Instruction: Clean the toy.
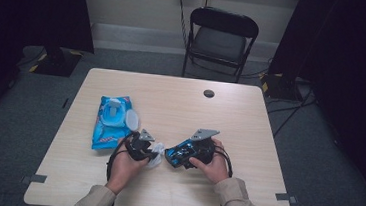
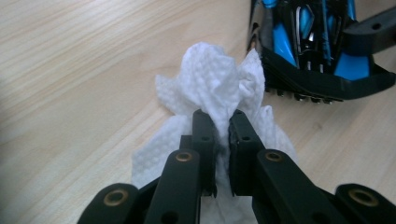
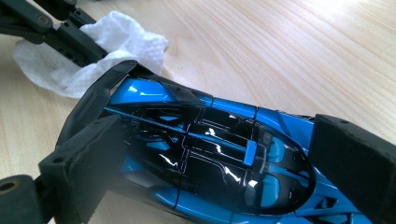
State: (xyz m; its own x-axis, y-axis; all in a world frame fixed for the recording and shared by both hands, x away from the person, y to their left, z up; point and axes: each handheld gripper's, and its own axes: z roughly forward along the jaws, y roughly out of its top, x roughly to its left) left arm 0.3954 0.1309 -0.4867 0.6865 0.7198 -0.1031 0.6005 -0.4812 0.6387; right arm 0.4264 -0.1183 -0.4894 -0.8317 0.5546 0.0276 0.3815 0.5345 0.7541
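A blue and black toy car (image 3: 210,144) lies between the two black jaws of my right gripper (image 3: 219,161), which press on its sides near the table's front middle. My left gripper (image 2: 219,119) is shut on a crumpled white wipe (image 2: 210,84), pinching a fold that stands up from the wood. The wipe's edge touches the car's rear end (image 2: 317,56). In the high view the left gripper (image 1: 150,153) and the wipe (image 1: 156,158) sit just left of the car (image 1: 177,153) and the right gripper (image 1: 189,153). The left gripper (image 3: 70,32) also appears beyond the car.
An opened blue pack of wet wipes (image 1: 112,119) with its white lid up lies on the wooden table (image 1: 230,112), left of the hands. A black folding chair (image 1: 220,38) stands behind the far edge. A round cable hole (image 1: 209,93) sits near the back.
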